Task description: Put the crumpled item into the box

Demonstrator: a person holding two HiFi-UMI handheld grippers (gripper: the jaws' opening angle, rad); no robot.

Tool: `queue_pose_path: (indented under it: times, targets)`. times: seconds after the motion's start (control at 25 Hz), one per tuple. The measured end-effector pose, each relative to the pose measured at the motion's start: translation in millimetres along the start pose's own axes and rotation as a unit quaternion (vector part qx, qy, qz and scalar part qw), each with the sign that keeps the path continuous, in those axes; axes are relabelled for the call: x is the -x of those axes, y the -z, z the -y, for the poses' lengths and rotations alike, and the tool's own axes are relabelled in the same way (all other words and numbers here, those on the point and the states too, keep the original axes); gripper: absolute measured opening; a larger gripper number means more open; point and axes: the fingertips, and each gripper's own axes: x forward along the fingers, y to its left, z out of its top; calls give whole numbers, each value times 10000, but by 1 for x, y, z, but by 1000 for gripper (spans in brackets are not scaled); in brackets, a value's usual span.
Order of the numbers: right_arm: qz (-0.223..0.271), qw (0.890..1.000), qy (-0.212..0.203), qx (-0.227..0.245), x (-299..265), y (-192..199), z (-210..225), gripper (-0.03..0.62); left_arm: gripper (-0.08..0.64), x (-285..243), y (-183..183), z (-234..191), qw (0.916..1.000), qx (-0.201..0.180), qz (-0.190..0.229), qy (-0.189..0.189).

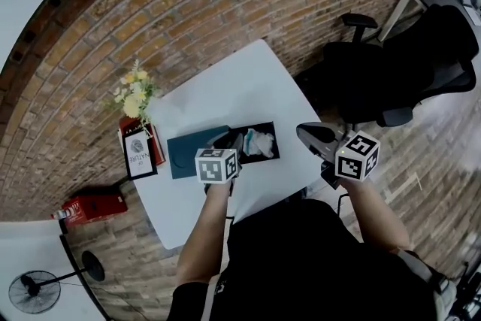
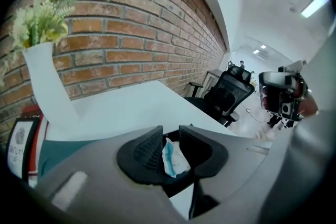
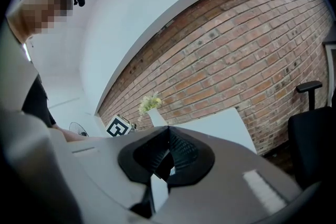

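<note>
Now the left gripper [image 2: 170,132] hovers over the bench [image 1: 248,79], its fingers a narrow gap apart and pressing nothing. Just beyond and below their tips, the crumpled item [image 2: 174,160] lies in the black box [image 1: 259,127]. Well right of them, the right gripper [image 3: 169,132] has its fingers closed together, empty.

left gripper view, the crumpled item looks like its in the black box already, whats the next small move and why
Probably ease the left claw back and up, away from the box. The crumpled item lies inside the box and the claw's jaws stand apart with nothing pinched, so the placing looks done and lingering risks snagging it.
</note>
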Motion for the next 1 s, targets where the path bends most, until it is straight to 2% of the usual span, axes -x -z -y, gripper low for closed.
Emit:
queue_pose_path:
  times: [0.16,0.28,0.36,0.6,0.8,0.92,1.0]
  targets:
    - [2,9999,-85,95,-4,-6,-8,0,103,26,-30,-4,9977,-334,582,65]
    - [16,9996,-146,225,-8,-13,-12,0,103,45,-52,-11,9938,-653,902,-46]
    - [19,9994,-170,313,-10,-18,-15,0,103,59,-65,-15,9909,-691,1149,-67]
    - [60,9986,-208,490,-14,-33,-22,0,101,105,-104,-3,9785,-834,1878,192]
    - [54,9982,-222,550,-20,-37,-27,0,83,146,-130,7,9646,-603,2481,654]
    - [56,9981,-208,572,-22,-38,-30,0,75,162,-135,7,9612,-818,2571,575]
    - [114,9979,-217,598,-23,-41,-35,0,34,172,-139,7,9572,-983,2677,497]
